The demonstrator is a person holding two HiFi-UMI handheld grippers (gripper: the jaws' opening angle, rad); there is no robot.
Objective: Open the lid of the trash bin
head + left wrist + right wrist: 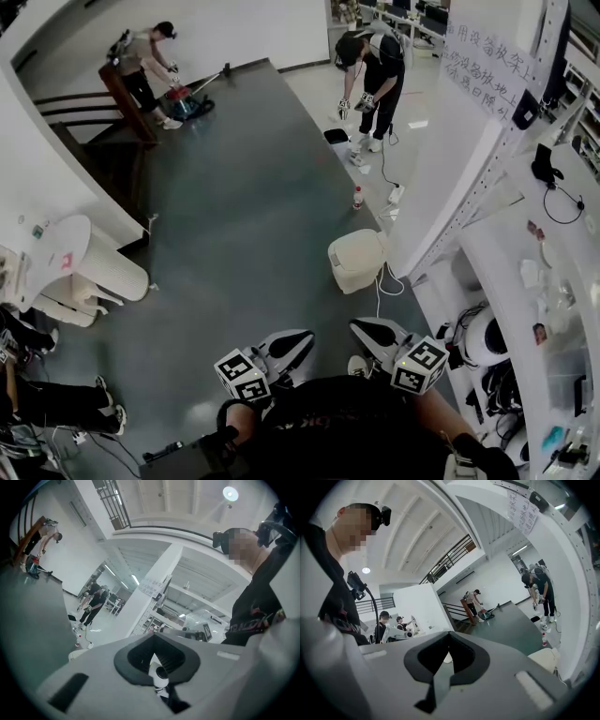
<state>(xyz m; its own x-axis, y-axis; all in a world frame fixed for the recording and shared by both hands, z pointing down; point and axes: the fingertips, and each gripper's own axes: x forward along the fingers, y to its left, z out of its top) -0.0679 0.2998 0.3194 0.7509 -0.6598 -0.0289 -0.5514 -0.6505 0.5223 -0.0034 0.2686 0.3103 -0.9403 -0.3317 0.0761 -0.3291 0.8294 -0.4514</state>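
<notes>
Nearest the head camera is the person's black-shirted torso [337, 422], with both tools held level just in front of it. The left gripper [305, 336], a white and black tool with a marker cube, has its fingers together with nothing between them. The right gripper [449, 660], built the same way, also shows its fingers closed and empty.

The task's thing, a small cream plastic trash bin with a flat lid [356, 258], stands on the dark grey floor [244, 216]. It is well ahead of both grippers and closer to the right one. It sits just beside the foot of the white pillar [450, 169], and a white cable [386, 284] loops on the floor next to it. The lid lies down, so opening has not begun. A clear bottle with a red cap [357, 197] stands farther off, clear of the bin.

The bin looks like thin, stiff moulded plastic, so it is probably light and hollow. A lid of this kind likely swings on a hinge along one edge, but the frames do not show which edge. The smooth surface may be slippery under the fingers. Because the bin is light, a hard pull could drag or tip it instead of raising the lid. The best hold is probably the lid's free lip, opposite the hinge. One gripper could pinch or hook under that lip, and the other could steady the bin's wall if it shifts.
</notes>
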